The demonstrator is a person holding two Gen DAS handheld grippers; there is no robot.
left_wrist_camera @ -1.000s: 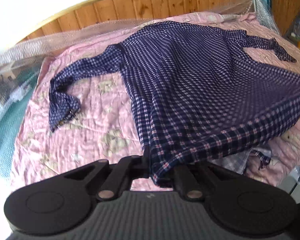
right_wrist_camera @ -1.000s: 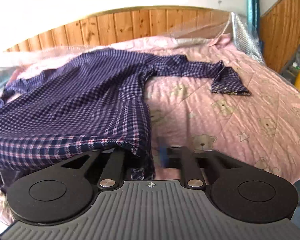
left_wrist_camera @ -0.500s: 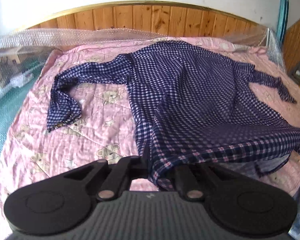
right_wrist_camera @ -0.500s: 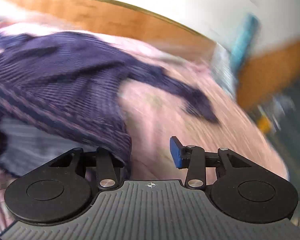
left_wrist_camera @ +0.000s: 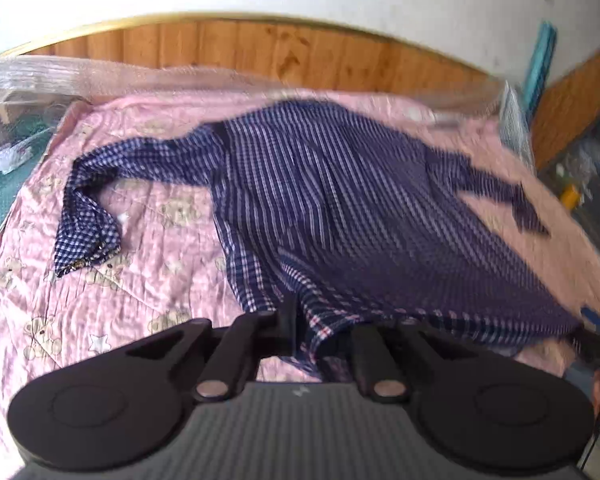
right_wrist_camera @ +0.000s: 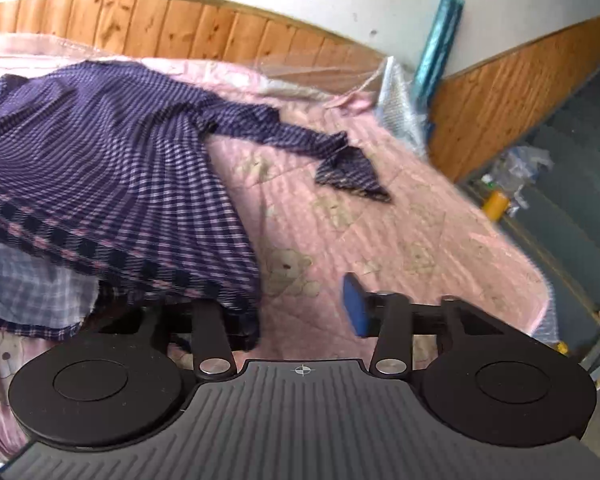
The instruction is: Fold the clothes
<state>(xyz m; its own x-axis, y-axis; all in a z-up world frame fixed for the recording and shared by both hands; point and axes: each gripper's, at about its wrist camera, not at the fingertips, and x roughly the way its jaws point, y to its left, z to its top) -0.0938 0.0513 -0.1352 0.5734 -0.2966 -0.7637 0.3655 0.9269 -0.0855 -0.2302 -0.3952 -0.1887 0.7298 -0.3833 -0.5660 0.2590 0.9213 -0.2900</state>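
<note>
Wood-panelled wall at the far side; near it a pink quilted bedspread with bear print (left_wrist_camera: 148, 280) carries a navy-and-white checked long-sleeved shirt (left_wrist_camera: 340, 200), spread with its collar end far and hem near, sleeves out to left and right

Left gripper (left_wrist_camera: 324, 332): jaws pinched tight on the near-left hem corner, cloth lifted off the bedspread there

Right gripper (right_wrist_camera: 296, 312): jaws have just been closing, but the frame shows them apart; blue pad (right_wrist_camera: 354, 304) on the right finger is bare, with quilt visible in the gap. Shirt's near-right hem corner drapes over the left finger only, not clamped

Key relation: shirt's long axis runs away from both tools, near hem to far collar. Hem edge lies just left of the right gripper's gap

Judgement: a shift left would bring that corner between the pads; the hem could then go toward the collar

Risk: unclamped corner may slide off the finger
</note>
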